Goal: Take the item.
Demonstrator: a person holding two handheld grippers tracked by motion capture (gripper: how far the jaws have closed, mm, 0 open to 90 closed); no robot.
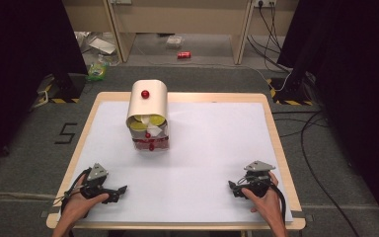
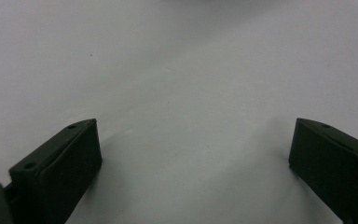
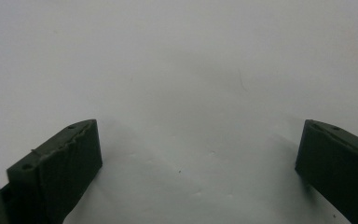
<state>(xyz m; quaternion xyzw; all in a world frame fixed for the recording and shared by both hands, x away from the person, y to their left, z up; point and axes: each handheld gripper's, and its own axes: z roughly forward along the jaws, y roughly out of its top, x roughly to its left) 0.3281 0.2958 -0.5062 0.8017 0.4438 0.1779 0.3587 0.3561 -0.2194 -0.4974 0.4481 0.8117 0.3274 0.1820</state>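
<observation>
Cream-coloured container with a rounded, arched lid bearing a red knob, standing on the white table cover toward the far left-of-centre; all positions below are given relative to this container. Lid: appears tipped back, mouth facing the person. Contents: yellow round pieces and pale ones at the opening, with small red items below them behind what looks like a clear front with red trim; the exact make of these cannot be told. Handling, as judged: thin-walled and light, likely stiff but easily tipped or slid on the smooth cover; the clear front may be slippery; the contents are loose and could spill if it is tilted. Suggested hold: the red knob for the lid, or the two side walls of the lower body for the whole; a steadying grip from one claw while the other works seems wise. Left gripper: well nearer the person than the container and slightly to its left, lying low on the cover in the person's left hand, jaws spread wide with nothing between them, as the left gripper view confirms over bare white surface. Right gripper: nearer the person and well off to the container's right, held by the right hand, jaws likewise wide and empty. Neither claw touches the container; both stand well apart from it.
</observation>
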